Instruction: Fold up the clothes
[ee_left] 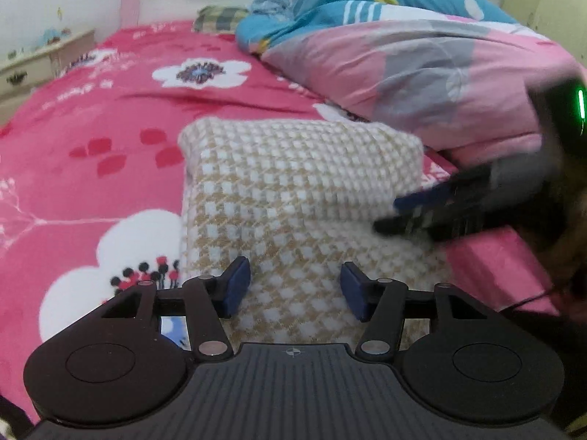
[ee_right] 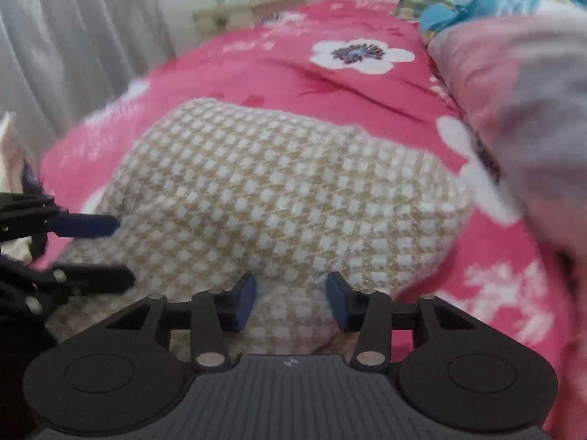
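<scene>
Blue pads on the left hand-held gripper [ee_left: 295, 288] are sitting apart at the bottom middle of the left wrist picture. Nothing is being pinched between them; the pads are hanging just over the checked cloth [ee_left: 293, 190]. That cloth is tan and white, and it is lying folded over on the bed [ee_left: 91, 128], filling the middle of the picture. At the right edge, the right hand-held gripper [ee_left: 400, 212] is showing as a dark blur, with its tips by the right side of the cloth.

In the right wrist picture, the right hand-held gripper [ee_right: 291, 299] is sitting at the bottom middle. Its pads are standing fairly close together, with a bump of the checked cloth [ee_right: 279, 190] between them. I cannot tell if the pads are pressing on it. At the left edge, the left hand-held gripper [ee_right: 121, 251] is reaching in, its two fingers parted beside the cloth.

Around the cloth, the bed [ee_right: 256, 66] is showing a pink sheet with big white flowers. A puffy pink and grey quilt [ee_left: 422, 73] is lying at the upper right, with a blue one [ee_left: 348, 11] behind it.
</scene>
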Demonstrator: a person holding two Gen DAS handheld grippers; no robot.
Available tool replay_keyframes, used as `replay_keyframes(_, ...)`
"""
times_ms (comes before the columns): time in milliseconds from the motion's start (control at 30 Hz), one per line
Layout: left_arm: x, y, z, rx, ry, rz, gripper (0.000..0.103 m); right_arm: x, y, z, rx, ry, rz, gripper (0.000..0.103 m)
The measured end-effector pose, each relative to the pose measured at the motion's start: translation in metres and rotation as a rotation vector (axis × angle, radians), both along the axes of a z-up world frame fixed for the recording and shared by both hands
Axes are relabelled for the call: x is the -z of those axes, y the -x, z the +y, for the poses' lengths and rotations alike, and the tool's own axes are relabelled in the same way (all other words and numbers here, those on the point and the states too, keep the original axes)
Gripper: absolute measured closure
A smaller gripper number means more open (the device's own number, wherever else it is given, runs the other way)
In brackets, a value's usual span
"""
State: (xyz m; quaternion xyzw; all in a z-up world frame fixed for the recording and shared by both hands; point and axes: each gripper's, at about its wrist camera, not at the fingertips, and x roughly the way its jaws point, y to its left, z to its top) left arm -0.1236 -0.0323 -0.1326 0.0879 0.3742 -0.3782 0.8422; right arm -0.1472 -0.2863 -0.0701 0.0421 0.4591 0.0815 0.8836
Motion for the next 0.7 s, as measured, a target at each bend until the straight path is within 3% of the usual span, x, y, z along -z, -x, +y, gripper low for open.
replay_keyframes(67,0.002,0.001,0.002,-0.028,0.021,-0.001,0.047,-0.034,-0.009,-0.003,0.005,-0.093,-0.059,0.071)
replay_keyframes(167,0.004,0.01,0.003,-0.055,0.029,-0.033,0.047,-0.042,-0.034,0.016,-0.036,-0.07,-0.172,0.071)
replay_keyframes(233,0.003,0.011,0.003,-0.061,0.031,-0.035,0.047,-0.017,-0.054,0.026,-0.047,-0.067,-0.138,0.072)
replay_keyframes(300,0.004,0.008,0.006,-0.065,0.045,-0.016,0.047,0.033,-0.062,0.025,-0.023,-0.054,-0.021,0.079)
replay_keyframes(333,0.005,0.006,0.007,-0.067,0.053,-0.004,0.047,0.04,-0.064,0.026,-0.02,-0.046,0.005,0.079)
replay_keyframes(400,0.004,0.006,0.009,-0.068,0.06,-0.002,0.046,0.03,-0.064,0.03,-0.023,-0.027,0.015,0.079)
replay_keyframes(567,0.005,0.008,0.012,-0.077,0.069,0.002,0.046,-0.015,-0.096,0.054,-0.115,-0.124,-0.115,0.08)
replay_keyframes(700,0.005,0.009,0.012,-0.095,0.056,-0.004,0.046,0.043,-0.138,0.086,-0.175,-0.119,-0.035,0.081)
